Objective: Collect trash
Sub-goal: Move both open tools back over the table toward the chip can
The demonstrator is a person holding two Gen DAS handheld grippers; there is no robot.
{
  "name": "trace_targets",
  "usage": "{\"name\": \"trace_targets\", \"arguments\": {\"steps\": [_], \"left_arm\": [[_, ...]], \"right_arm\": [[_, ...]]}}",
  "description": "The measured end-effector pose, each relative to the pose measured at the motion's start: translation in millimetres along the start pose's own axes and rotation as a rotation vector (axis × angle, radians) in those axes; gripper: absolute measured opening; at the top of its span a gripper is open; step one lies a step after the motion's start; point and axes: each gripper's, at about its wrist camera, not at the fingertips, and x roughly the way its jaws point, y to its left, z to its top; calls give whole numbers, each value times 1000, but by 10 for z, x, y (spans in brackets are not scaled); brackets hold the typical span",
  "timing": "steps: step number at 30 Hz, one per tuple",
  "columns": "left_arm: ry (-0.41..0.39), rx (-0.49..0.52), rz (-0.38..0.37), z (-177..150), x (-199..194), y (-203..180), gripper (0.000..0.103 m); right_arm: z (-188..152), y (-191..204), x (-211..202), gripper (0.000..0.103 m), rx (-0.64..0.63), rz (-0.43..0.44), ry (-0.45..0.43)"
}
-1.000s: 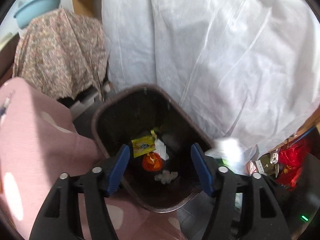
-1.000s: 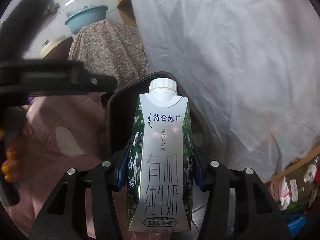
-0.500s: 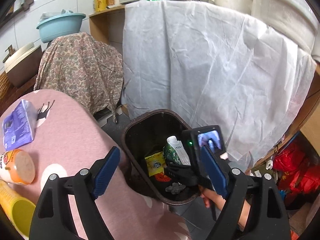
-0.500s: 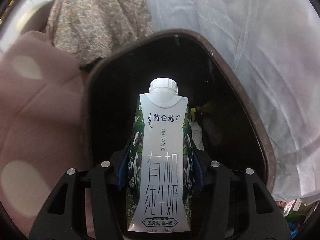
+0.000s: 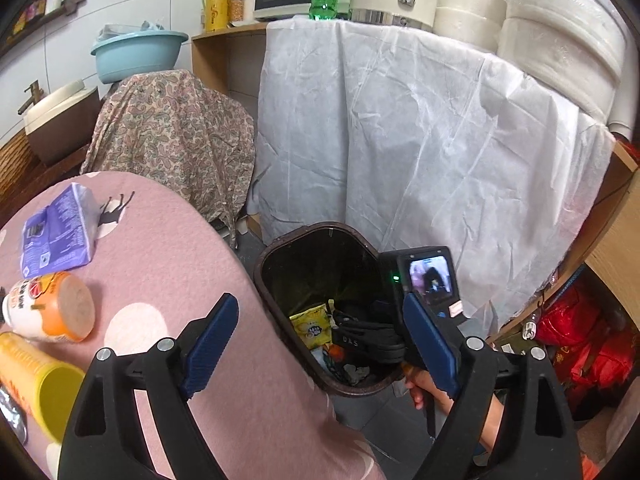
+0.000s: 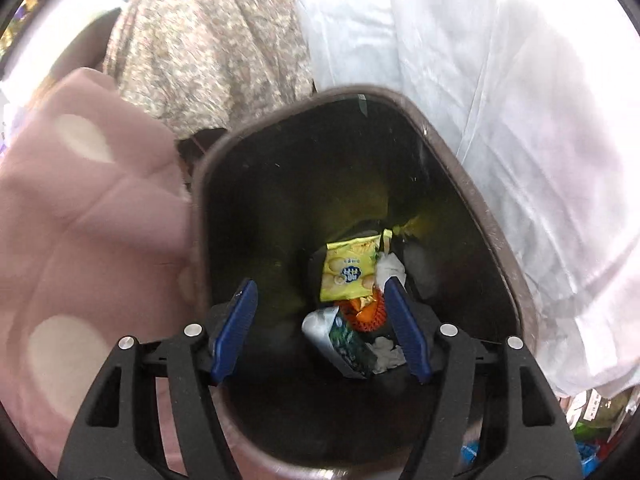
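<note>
Right tool [image 6: 322, 330]: jaws have just been opening and now stand wide with nothing between them; it hangs over the mouth of the bin [image 6: 472, 200].
Carton [image 6: 344, 340]: half a second ago it was clamped upright in the right tool; now it lies tilted at the bottom of the bin, among a yellow packet [image 6: 350, 268], an orange wrapper and white tissue.
Left tool [image 5: 320, 344]: wide and empty, jaws opened over the past second; it has pulled back from the bin to above the pink bench [image 5: 168, 264].
Left on bench: an orange-capped bottle [image 5: 48, 312], a yellow cup [image 5: 36, 388] and a purple tissue pack [image 5: 58, 232], all near the left tool.
Meaning: the carton counts as collected; the bottle or cup looks like the likely next pick.
</note>
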Motion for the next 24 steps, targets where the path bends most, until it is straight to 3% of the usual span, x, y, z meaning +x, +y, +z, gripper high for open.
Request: {"name": "trace_targets", "arguments": {"steps": [13,24], "left_arm": [[-83,-51,50,-572,-805,488,91],[-105,-126,241,-1205,-1389,1229,93]], "right_arm": [[-542,579,-1300,84,-140,79,-246],[-861,1326,-1839,85,-299,193,-314]]}}
